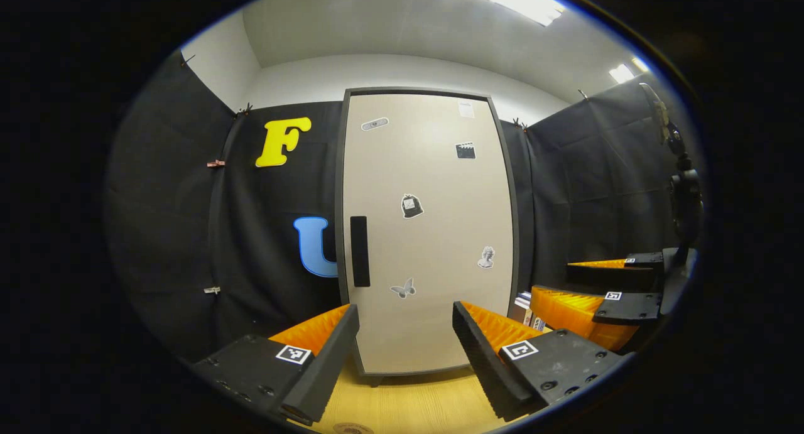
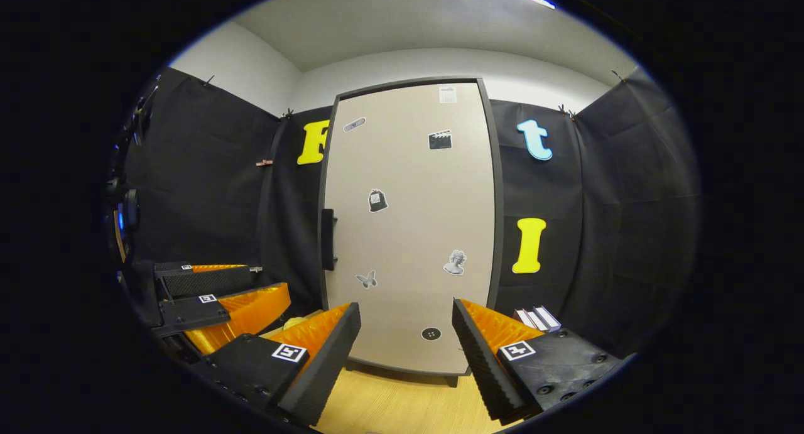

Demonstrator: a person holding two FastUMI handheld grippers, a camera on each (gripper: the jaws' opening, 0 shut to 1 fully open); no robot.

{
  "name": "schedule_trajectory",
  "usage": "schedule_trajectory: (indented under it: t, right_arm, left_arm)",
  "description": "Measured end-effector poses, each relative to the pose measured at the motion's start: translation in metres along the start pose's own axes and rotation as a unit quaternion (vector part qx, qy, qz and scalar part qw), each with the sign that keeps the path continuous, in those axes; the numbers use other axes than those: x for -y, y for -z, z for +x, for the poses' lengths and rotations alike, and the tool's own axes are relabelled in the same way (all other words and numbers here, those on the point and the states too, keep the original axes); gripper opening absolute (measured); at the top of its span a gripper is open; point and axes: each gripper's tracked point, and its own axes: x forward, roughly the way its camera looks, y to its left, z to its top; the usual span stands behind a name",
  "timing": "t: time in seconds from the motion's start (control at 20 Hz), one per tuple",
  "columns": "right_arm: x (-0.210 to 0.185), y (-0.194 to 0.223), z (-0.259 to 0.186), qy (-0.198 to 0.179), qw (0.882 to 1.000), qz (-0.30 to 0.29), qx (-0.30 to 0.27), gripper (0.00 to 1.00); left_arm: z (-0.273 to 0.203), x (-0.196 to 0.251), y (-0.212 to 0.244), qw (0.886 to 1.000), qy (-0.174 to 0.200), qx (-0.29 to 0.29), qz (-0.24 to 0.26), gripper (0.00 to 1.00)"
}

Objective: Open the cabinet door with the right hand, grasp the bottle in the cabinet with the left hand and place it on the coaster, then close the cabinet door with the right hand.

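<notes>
The cabinet (image 1: 433,233) stands upright at the back of the wooden table, its beige door (image 2: 408,233) shut and dotted with small stickers. A dark vertical handle (image 1: 359,250) runs down the door's left edge, and it also shows in the right gripper view (image 2: 327,239). The bottle is hidden behind the door. My left gripper (image 1: 405,352) is open and empty, a short way in front of the door. My right gripper (image 2: 405,352) is open and empty too, facing the door's lower half. A round brownish edge (image 1: 352,429), perhaps the coaster, peeks in at the table's near edge.
The two grippers are side by side: the right gripper (image 1: 553,278) is to the right of the left one (image 2: 270,278). A few books (image 2: 537,319) lie right of the cabinet. Black cloth walls close the booth. A strip of wooden table (image 1: 408,402) lies before the cabinet.
</notes>
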Motion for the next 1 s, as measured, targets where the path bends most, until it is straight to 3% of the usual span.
schedule_trajectory:
  t: [0.25, 0.6, 0.8, 1.0]
  right_arm:
    - [0.001, 0.004, 0.002, -0.004, 1.0, -0.005, -0.004, 0.95]
    - [-0.014, 0.009, 0.013, -0.063, 0.998, 0.012, -0.01, 0.96]
    - [-0.028, 0.003, 0.029, -0.076, 0.996, 0.05, -0.012, 0.97]
    - [-0.049, -0.01, 0.053, -0.063, 0.997, 0.035, 0.015, 0.98]
  left_arm:
    - [-0.001, -0.003, 0.001, 1.0, -0.008, 0.001, -0.005, 0.95]
    - [-0.008, -0.018, 0.005, 0.998, -0.06, 0.009, 0.015, 0.95]
    - [-0.01, -0.044, 0.02, 0.997, -0.081, -0.013, 0.001, 0.95]
    - [-0.003, -0.088, 0.027, 0.996, -0.085, -0.021, -0.011, 0.95]
